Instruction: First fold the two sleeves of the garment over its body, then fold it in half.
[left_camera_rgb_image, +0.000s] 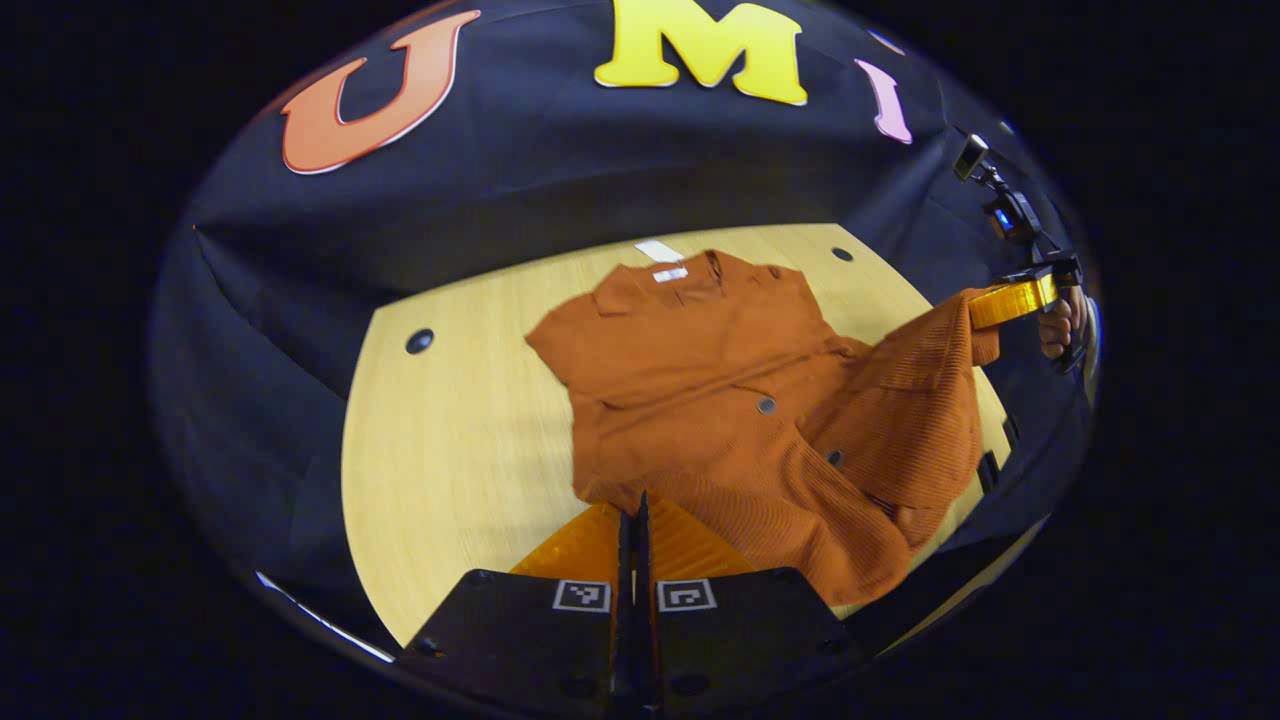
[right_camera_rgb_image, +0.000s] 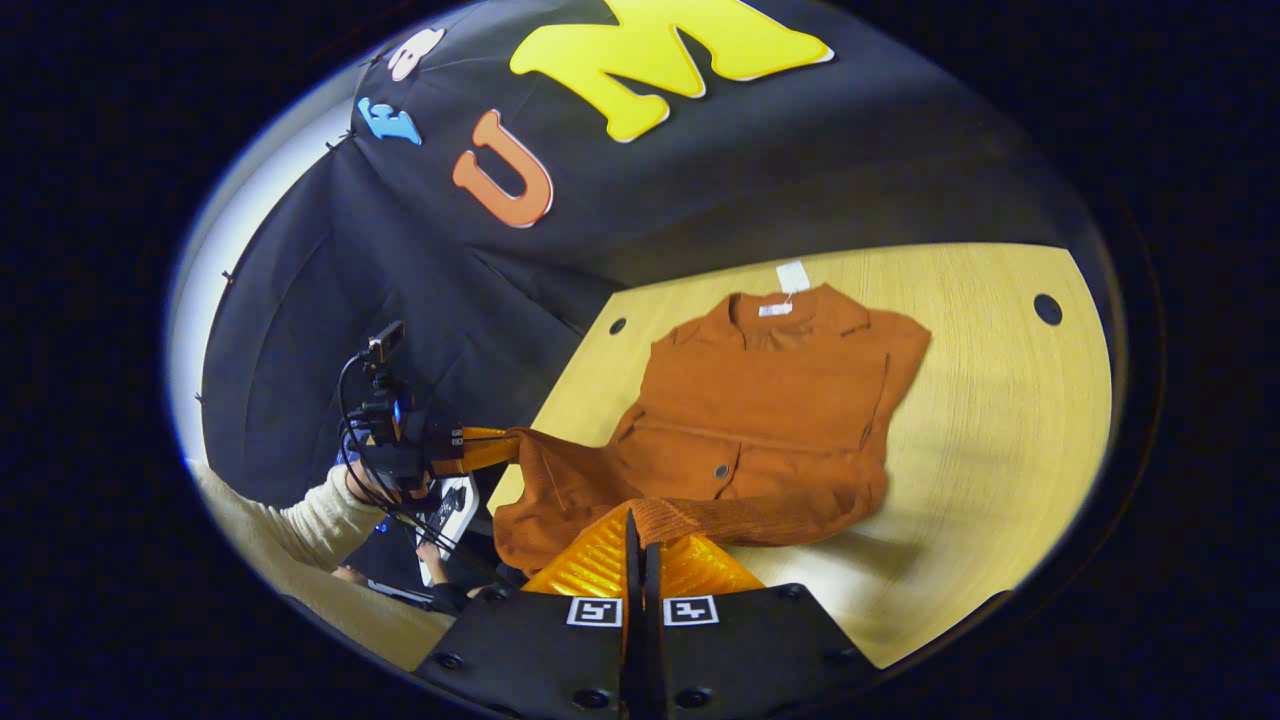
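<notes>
Both tongs, the left gripper (left_camera_rgb_image: 636, 510) and the right gripper (right_camera_rgb_image: 637, 528), are clamping the near hem of the shirt (left_camera_rgb_image: 720, 380), lifting it off the table (left_camera_rgb_image: 450, 450). Sleeves are looking folded over the body already; judging so, the half-fold toward the far collar is remaining.

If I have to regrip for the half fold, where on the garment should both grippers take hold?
Probably the hem corners of the garment, coming in from the near table edge. The collar lies at the far side, so the hem is the nearest free edge. The left gripper and right gripper already pinch it there, lifted.
</notes>
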